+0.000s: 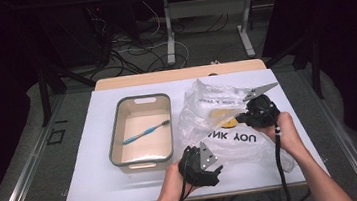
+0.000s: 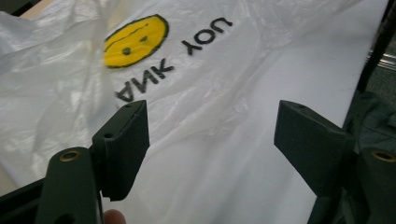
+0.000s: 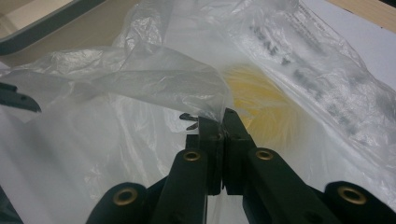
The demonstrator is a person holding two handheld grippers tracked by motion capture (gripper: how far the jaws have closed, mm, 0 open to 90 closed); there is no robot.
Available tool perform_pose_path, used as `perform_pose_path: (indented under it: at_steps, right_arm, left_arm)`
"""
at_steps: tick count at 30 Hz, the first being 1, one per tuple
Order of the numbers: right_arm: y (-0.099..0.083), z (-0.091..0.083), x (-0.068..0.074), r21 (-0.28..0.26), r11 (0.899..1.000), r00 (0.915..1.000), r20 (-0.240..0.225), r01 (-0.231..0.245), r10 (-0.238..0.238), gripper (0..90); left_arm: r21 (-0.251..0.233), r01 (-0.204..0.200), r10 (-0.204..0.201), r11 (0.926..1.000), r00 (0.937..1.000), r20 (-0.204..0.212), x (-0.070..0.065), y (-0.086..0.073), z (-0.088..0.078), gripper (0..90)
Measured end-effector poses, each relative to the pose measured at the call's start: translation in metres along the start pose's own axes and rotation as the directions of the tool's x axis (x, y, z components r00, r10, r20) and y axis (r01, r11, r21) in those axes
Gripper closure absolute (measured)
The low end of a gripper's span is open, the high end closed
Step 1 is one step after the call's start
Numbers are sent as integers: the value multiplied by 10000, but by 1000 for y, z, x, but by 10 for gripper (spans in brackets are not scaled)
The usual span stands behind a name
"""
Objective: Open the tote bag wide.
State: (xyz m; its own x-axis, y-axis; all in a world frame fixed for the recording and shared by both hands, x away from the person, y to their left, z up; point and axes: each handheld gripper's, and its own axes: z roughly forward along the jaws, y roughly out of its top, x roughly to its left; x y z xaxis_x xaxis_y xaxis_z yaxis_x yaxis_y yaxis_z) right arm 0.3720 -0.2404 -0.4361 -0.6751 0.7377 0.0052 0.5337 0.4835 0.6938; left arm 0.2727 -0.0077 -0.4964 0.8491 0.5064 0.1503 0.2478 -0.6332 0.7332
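Observation:
A clear plastic bag (image 1: pixel 230 135) printed with black "THANK YOU" lettering and a yellow smiley (image 2: pixel 135 41) lies crumpled on the white mat. My right gripper (image 1: pixel 241 119) is shut, and in the right gripper view its jaws (image 3: pixel 219 119) pinch a thin edge of the bag (image 3: pixel 140 79) and hold it raised. My left gripper (image 1: pixel 212 167) hovers at the bag's near left corner. In the left gripper view it (image 2: pixel 210 126) stands open over the flat plastic (image 2: pixel 224 154), with nothing pressed between the pads.
A grey-rimmed beige bin (image 1: pixel 114 132) sits left of the bag, and a blue toothbrush (image 1: pixel 145 132) lies inside it. The white mat (image 1: pixel 99 179) covers the tabletop. Bare mat shows at the front left. Cables and table legs stand beyond the far edge.

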Motion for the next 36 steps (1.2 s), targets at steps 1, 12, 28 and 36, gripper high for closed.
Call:
perform_pose_path:
  at_steps: [1, 12, 28, 36]
  right_arm:
    - [0, 0, 1, 24, 10000, 10000, 12, -41, 41, 897]
    - [0, 4, 3, 71, 9999, 9999, -35, 101, -101, 896]
    - [1, 6, 7, 239, 9997, 9999, 57, 98, -99, 896]
    - [0, 5, 6, 153, 9997, 9998, 31, 200, -201, 897]
  left_arm:
    - [50, -110, 109, 9999, 9998, 155, -1, 1, 2, 283]
    - [777, -395, 356, 9962, 9981, 507, -6, -7, 40, 370]
    - [690, 79, -83, 9976, 10000, 54, -1, -16, 67, 630]
    - [716, 137, -140, 9973, 9999, 32, 5, -21, 70, 847]
